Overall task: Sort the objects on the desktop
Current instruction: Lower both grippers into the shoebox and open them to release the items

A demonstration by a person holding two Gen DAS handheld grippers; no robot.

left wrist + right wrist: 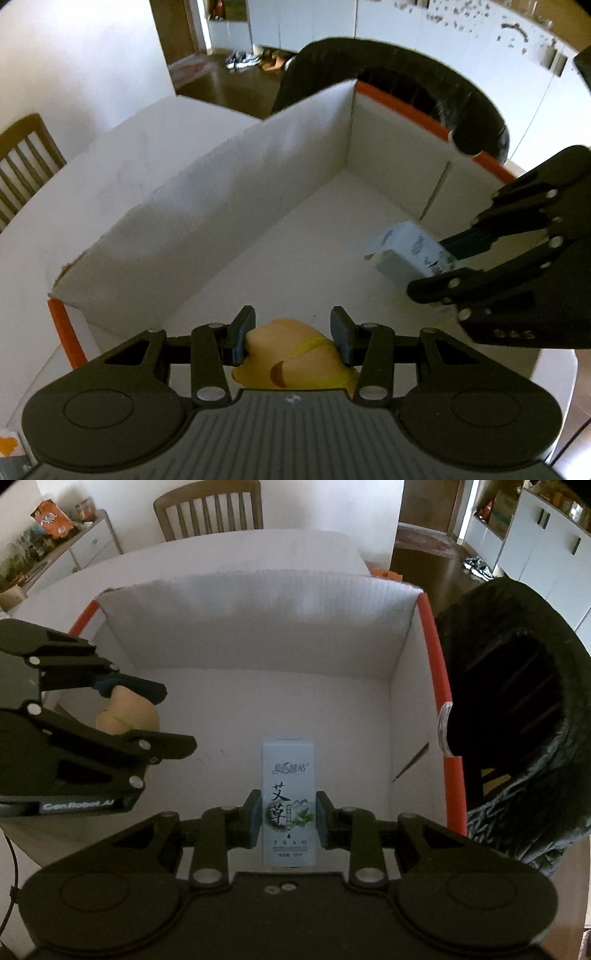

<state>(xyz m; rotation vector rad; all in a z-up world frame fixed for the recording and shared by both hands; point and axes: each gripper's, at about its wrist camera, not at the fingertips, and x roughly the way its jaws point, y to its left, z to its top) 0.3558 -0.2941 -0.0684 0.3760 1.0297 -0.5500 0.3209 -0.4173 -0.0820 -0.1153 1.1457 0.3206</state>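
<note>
Right gripper, at the bottom centre of its own view, clamps a pale blue carton printed with Chinese characters and a leaf design, both pads flat against its sides. The carton hangs over the floor of a white corrugated box with orange-red edging, which sits on a white bench.

Left gripper, at the bottom centre of the left wrist view, holds a tan toy figure with a yellow band, its jaws narrowly spread around it; the left pad touches it. In the right wrist view this gripper reaches in from the left edge, the toy between its fingers above the box floor.

A black furry hood or cushion bulges against the box's right wall. A wooden chair stands beyond the bench at the top; a cluttered white cabinet fills the upper left.
</note>
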